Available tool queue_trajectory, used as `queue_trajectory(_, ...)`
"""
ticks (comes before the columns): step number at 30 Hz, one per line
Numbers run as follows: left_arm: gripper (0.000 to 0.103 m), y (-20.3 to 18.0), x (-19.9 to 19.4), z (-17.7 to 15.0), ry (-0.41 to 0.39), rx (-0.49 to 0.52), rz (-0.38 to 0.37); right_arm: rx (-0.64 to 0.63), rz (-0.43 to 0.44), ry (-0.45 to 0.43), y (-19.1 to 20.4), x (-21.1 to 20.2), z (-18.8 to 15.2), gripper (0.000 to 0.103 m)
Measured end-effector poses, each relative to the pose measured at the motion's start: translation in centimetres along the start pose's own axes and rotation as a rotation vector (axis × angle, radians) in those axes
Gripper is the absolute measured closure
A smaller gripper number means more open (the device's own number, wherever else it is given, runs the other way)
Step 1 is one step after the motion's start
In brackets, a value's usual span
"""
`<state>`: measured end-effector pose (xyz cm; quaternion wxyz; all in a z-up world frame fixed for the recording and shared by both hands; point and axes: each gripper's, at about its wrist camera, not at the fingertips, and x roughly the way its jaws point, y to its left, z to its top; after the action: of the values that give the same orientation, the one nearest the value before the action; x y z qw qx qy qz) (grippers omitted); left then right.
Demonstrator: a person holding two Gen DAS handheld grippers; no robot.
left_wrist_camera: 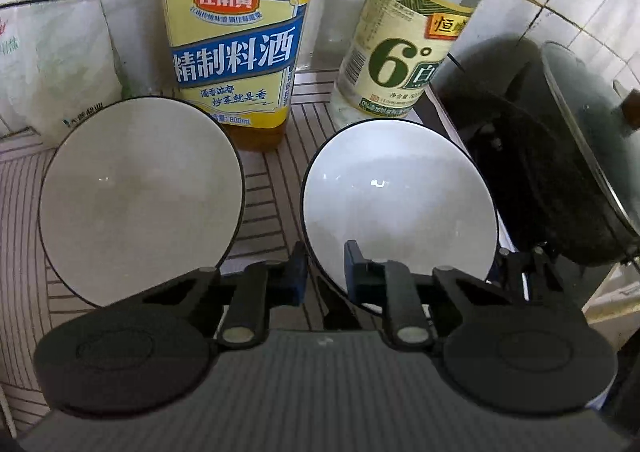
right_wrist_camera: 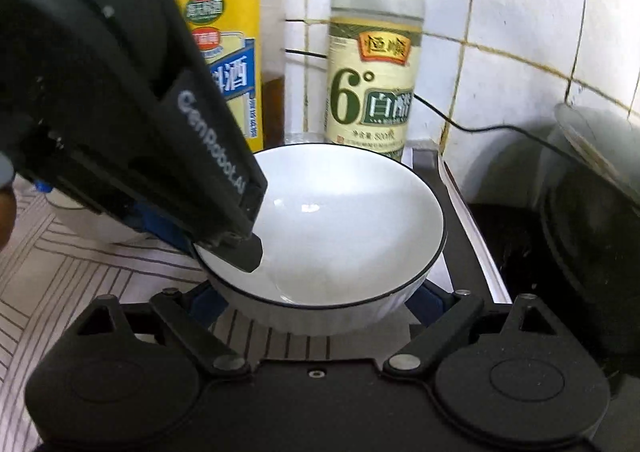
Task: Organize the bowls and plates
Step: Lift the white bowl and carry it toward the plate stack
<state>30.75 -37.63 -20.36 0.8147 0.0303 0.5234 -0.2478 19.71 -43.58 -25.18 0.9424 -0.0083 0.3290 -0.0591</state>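
Two white bowls with dark rims sit on a striped mat. In the left wrist view the left bowl [left_wrist_camera: 140, 196] is apart on the left, and the right bowl [left_wrist_camera: 400, 212] has my left gripper [left_wrist_camera: 326, 272] shut on its near-left rim, one blue pad inside and one outside. In the right wrist view the same right bowl [right_wrist_camera: 340, 228] sits between my right gripper's open fingers [right_wrist_camera: 316, 302], low at its near side. The left gripper [right_wrist_camera: 224, 240] comes in from the upper left, clamped on the rim. The other bowl [right_wrist_camera: 92, 224] is mostly hidden behind it.
A yellow cooking-wine bottle [left_wrist_camera: 236, 32] and a white-vinegar bottle [left_wrist_camera: 404, 44] stand behind the bowls against the tiled wall. A black pot with glass lid [left_wrist_camera: 560, 156] stands close on the right, past the mat's edge. A plastic bag [left_wrist_camera: 52, 52] is at the far left.
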Motion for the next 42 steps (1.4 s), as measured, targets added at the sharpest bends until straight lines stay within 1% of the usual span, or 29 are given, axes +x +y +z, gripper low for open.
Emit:
queue_trajectory(5, 0.086, -0.6, -0.6, -0.8, -0.005, 0.049, 0.015, 0.014, 0.006, -0.021, -0.2, -0.2, -0.7, 0.008)
queue_trajectory(12, 0.086, -0.7, -2.7, -2.2, -0.002, 0.064, 0.023, 0.024, 0.007, -0.04, 0.6, -2.2, -1.0, 0.008)
queue_trajectory(17, 0.087, -0.9, -5.2, -3.3, 0.0, 0.059, 0.046, 0.042, 0.028, -0.048, 1.3, -4.3, -0.9, 0.009)
queue_trajectory(23, 0.086, -0.6, -9.4, -5.6, -0.01, 0.075, 0.069, -0.001, 0.064, -0.064, 3.0, -8.2, -1.2, 0.009)
queue_trajectory(26, 0.086, 0.5, -11.5, -7.2, -0.013, 0.071, 0.069, -0.056, 0.089, -0.069, 4.4, -10.0, -1.3, 0.008)
queue_trajectory(29, 0.086, 2.1, -13.2, -8.7, 0.002, 0.034, 0.071, -0.124, 0.118, -0.074, 6.4, -11.5, -1.7, 0.008)
queue_trajectory(31, 0.086, 3.2, -14.1, -9.9, 0.009, 0.012, 0.084, -0.146, 0.136, -0.074, 7.5, -12.2, -2.0, 0.008)
queue_trajectory(37, 0.086, 5.8, -15.3, -12.6, 0.032, -0.036, 0.138, -0.157, 0.224, -0.056, 10.6, -13.0, -3.4, 0.008)
queue_trajectory(42, 0.085, 7.6, -15.4, -14.3, 0.085, -0.056, 0.175, -0.191, 0.289, -0.036, 12.5, -12.7, -4.6, 0.008)
